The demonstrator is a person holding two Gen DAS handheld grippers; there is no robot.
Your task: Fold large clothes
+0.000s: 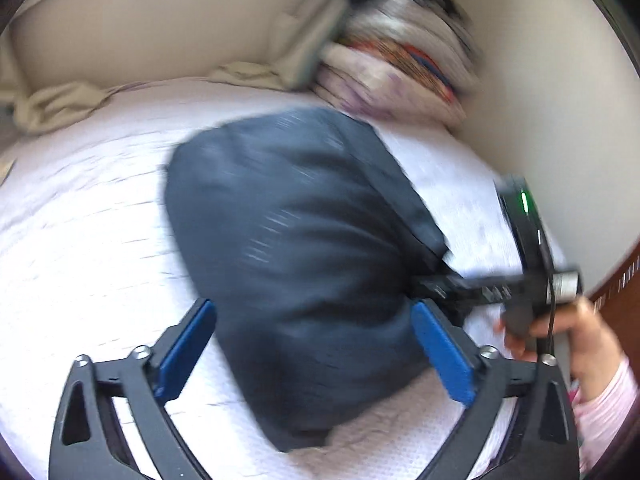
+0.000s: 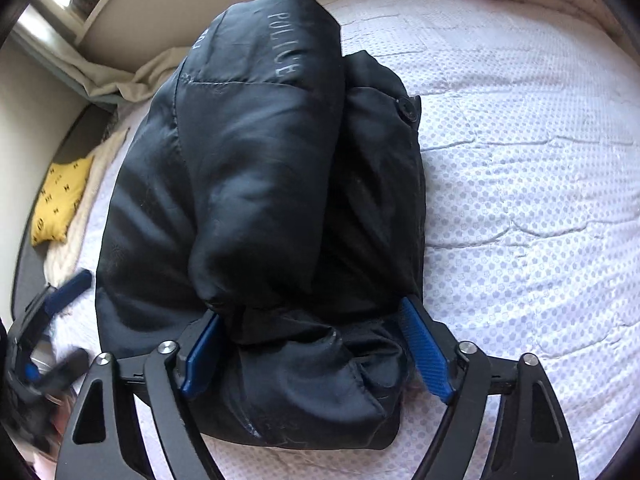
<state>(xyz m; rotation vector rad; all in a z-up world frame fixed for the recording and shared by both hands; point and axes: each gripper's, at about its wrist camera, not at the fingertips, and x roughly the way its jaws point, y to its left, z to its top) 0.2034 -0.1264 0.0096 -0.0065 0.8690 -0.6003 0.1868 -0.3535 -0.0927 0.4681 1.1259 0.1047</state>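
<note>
Jacket [image 2: 256,208]: dark, puffy, folded into a bundle on the bed [image 2: 520,160].
Left gripper [image 1: 316,344]: jaws wide apart, straddling the bundle's near end; contact cannot be told through the blur.
Right gripper [image 2: 316,352]: jaws spread wide around a thick fold, pads against it, not pinching thin cloth.
Risk: slick padding may spring back and unroll if released.
Cause: bulk too thick for a firm bite.
Risk: grippers collide, working close together.
</note>
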